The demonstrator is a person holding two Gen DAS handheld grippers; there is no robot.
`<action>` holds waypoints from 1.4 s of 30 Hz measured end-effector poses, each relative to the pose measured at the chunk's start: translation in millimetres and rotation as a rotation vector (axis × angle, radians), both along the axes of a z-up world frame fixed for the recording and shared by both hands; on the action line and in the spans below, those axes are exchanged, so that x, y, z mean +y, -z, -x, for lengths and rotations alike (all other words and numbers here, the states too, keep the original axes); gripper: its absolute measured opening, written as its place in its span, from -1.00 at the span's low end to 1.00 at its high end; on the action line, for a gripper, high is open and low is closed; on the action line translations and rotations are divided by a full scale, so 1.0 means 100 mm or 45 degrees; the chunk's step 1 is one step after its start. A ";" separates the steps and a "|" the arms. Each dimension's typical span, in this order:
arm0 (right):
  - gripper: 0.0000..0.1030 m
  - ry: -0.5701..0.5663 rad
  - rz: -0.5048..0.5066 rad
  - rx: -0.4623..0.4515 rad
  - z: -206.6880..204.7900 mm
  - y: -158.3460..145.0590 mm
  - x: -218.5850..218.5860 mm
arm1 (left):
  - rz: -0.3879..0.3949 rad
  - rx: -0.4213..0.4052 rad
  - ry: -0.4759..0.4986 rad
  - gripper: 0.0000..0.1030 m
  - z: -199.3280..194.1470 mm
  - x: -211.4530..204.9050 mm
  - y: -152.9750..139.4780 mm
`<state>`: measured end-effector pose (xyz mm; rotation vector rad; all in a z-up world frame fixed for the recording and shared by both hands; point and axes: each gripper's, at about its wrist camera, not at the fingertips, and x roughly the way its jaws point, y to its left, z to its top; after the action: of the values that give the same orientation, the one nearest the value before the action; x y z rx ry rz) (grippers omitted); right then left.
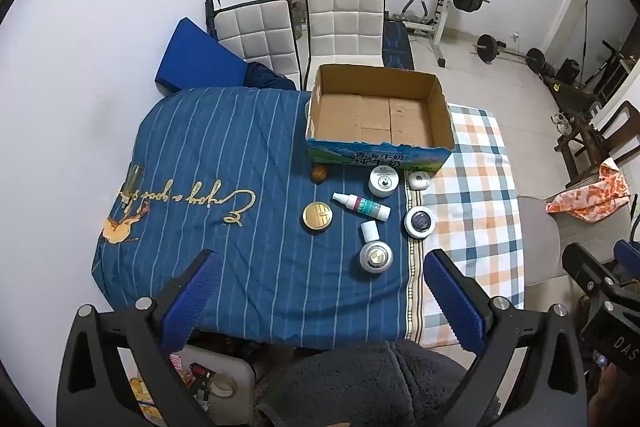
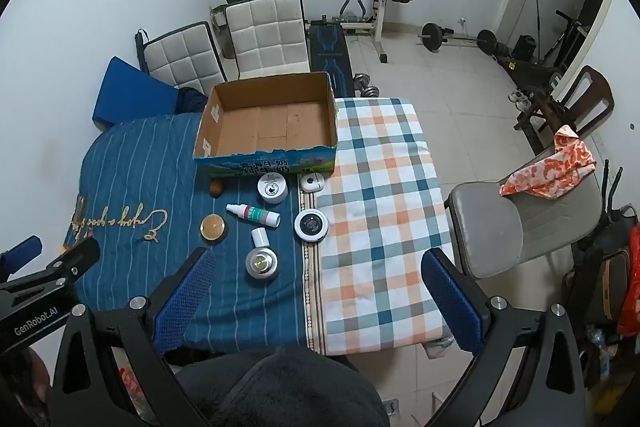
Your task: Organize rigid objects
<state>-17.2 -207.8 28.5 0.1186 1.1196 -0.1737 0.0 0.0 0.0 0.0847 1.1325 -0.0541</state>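
Left wrist view: spray bottle (image 1: 361, 206) lies flat, nozzle pointing left.

One open cardboard box (image 1: 380, 115) with a blue printed front sits on the cloth-covered table (image 1: 224, 155). Before it: three round white jars (image 1: 384, 181), one white spray bottle (image 1: 361, 206), one small white bottle (image 1: 370, 230), one gold round tin (image 1: 317, 216), one silver round tin (image 1: 375, 257), one small brown ball (image 1: 319, 173).

Empty cardboard box (image 2: 276, 125) beyond small containers (image 2: 272, 188) on striped cloth (image 2: 152, 171)
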 end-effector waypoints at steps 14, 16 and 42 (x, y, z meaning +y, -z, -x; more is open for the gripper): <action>1.00 0.003 0.006 0.005 -0.03 0.07 -0.04 | 0.013 0.011 0.003 1.00 -0.02 -0.09 0.01; 1.00 0.005 0.005 0.009 -0.03 0.07 -0.04 | 0.017 0.005 0.002 1.00 0.01 -0.10 0.04; 1.00 0.010 0.022 0.004 -0.11 0.06 -0.08 | 0.022 0.011 0.011 1.00 -0.09 -0.09 0.00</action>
<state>-5.8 -215.4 22.3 0.1075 1.1208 -0.1901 8.8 -9.4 -0.3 0.0743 1.1399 -0.0718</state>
